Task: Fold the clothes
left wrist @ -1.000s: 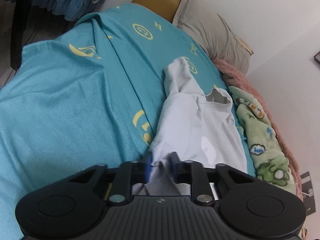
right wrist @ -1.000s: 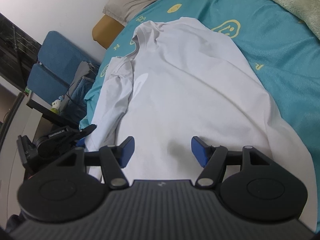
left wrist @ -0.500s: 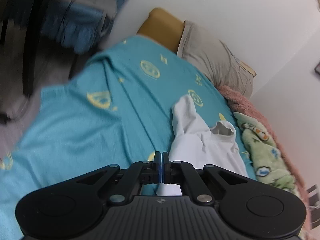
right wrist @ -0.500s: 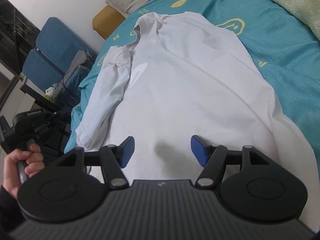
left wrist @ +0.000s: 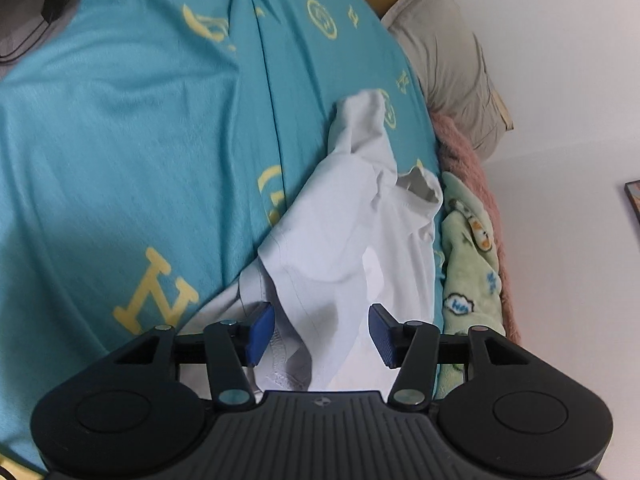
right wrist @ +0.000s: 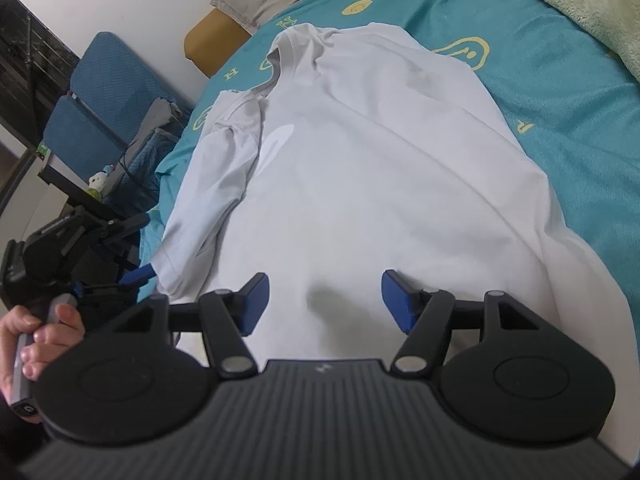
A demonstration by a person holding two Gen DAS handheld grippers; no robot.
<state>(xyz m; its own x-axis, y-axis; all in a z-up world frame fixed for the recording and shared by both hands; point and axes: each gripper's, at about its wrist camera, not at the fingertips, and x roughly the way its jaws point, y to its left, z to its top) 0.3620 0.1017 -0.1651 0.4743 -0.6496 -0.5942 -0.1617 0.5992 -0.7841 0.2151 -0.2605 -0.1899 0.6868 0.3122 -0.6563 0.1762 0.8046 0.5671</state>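
Mostly flat white shirt (right wrist: 360,168), sleeve folded.

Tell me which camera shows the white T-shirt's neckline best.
The right wrist view: the white T-shirt lies spread out, and its neckline curves openly at the far end. The left wrist view shows the shirt bunched from the side, the neckline only a small rumpled opening.

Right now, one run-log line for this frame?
step: fold sleeve | left gripper: jaws just opening, over white shirt hem, no pinch | right gripper: open above shirt | bed sheet: teal
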